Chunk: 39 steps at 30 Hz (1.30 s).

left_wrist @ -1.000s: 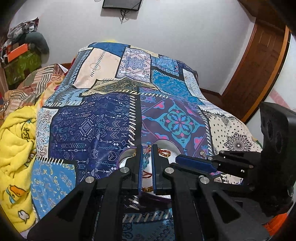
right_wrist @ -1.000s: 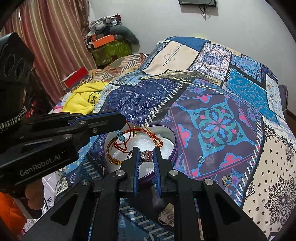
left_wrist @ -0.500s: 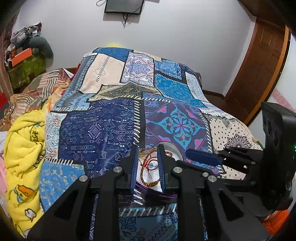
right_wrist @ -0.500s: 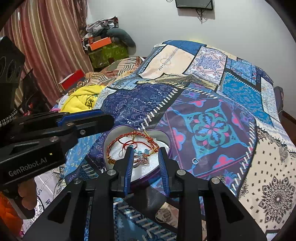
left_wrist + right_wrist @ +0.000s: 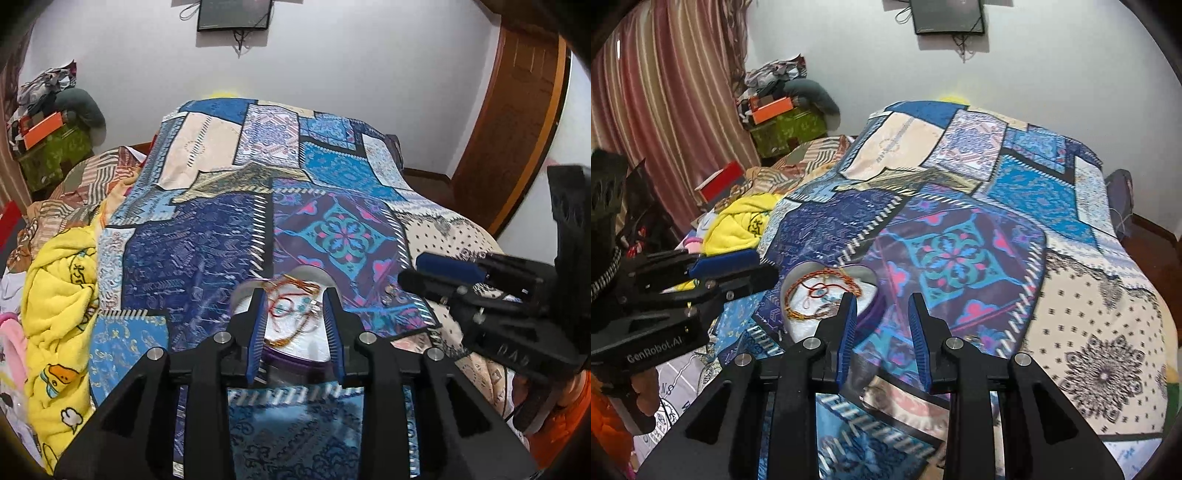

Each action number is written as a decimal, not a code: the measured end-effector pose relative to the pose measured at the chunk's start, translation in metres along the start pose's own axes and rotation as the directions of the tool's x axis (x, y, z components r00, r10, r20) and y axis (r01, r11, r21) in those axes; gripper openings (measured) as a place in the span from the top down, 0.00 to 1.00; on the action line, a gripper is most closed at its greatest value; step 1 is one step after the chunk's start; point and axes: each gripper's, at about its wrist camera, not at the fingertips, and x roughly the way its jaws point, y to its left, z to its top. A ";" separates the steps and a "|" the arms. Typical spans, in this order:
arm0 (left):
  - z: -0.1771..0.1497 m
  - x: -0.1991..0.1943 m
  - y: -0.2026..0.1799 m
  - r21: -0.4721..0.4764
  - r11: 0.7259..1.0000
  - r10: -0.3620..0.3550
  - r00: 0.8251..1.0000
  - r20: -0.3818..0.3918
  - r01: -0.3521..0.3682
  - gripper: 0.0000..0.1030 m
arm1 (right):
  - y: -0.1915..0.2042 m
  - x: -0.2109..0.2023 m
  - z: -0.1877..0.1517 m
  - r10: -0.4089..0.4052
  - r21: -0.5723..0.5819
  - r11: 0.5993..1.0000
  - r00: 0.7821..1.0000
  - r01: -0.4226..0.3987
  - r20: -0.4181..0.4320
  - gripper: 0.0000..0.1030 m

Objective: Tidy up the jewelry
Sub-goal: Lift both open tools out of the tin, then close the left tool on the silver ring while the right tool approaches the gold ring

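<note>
Clearly both tools are empty and spread apart, hanging over a bed covered with a patchwork bedspread (image 5: 964, 254). The left tool (image 5: 295, 328) frames a heart-shaped box (image 5: 312, 275) with a purple wall and pale lining, and in that box lie the jewelry pieces: a braided orange bracelet (image 5: 827, 277) curled round the upper part, a thin red thread bracelet (image 5: 816, 288) with a small blue bead inside it, and what seems to be a silvery piece lower down, too blurred to name. The right tool (image 5: 882, 332) hangs just to the right of the box, over the purple and teal patch, its fingers wide with nothing between them. In the left view two or three small metallic bits, perhaps rings (image 5: 388, 291), rest on the bedspread between the box and the right tool; motion blur makes them hard to read. Judged from this layout, the step in hand is probably fetching another loose piece for the box. To do it well, the right tool would come down nearly upright over one small piece, fingers either side of it, and close slowly so the soft cloth is not pinched up with it. The quilt gives under pressure, so pressing hard may bury a ring in a fold. Meanwhile the left tool could steady the box wall so it does not slide or tip on the bedding. Cords already inside lie loosely tangled, so a drop near the empty lower lining seems safest.
</note>
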 end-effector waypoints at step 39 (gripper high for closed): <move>-0.032 0.067 -0.063 0.084 0.989 -0.110 0.982 -0.152 0.124 0.80 | -0.069 0.018 -0.047 0.030 0.173 0.985 0.988 -0.003 -0.152 0.74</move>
